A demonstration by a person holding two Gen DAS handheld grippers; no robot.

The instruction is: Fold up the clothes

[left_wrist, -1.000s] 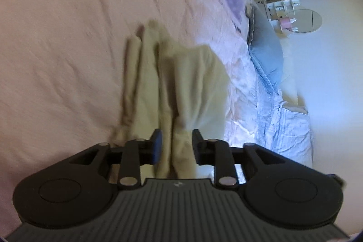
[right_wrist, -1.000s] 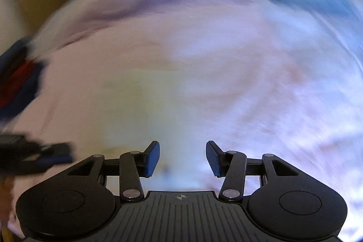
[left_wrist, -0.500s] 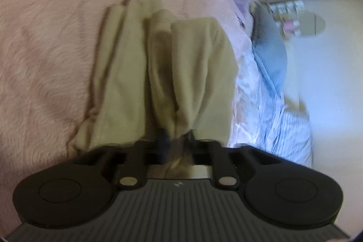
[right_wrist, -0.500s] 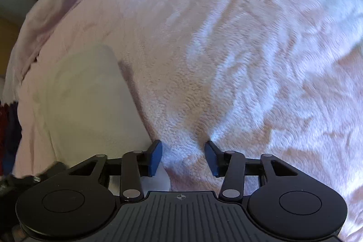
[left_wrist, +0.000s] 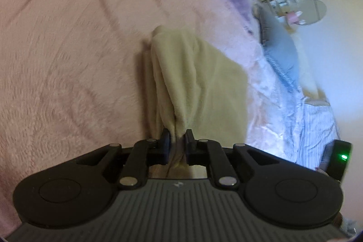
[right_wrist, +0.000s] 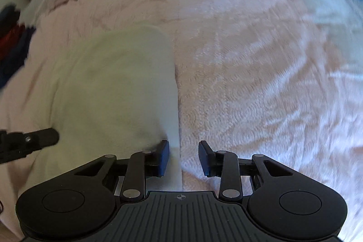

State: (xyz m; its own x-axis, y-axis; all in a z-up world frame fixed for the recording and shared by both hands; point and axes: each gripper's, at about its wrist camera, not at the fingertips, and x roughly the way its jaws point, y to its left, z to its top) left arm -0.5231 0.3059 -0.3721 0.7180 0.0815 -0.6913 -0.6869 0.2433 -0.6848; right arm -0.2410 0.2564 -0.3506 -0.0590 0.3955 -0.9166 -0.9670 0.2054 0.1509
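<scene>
Left gripper (left_wrist: 177, 138) is clamped on the cream garment (left_wrist: 199, 74); only the right view shows right gripper (right_wrist: 183, 149) apart, closing

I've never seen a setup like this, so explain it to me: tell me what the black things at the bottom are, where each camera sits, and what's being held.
Each picture comes from a camera mounted on a handheld two-finger gripper; a person holds one in each hand. The black parts at the bottom are the gripper itself. In the left-hand view, the left gripper pinches a bunched fold of a cream garment lying on a pink blanket. In the right-hand view, the right gripper has been closing, but its fingers are apart over the garment's edge, gripping nothing yet.
</scene>
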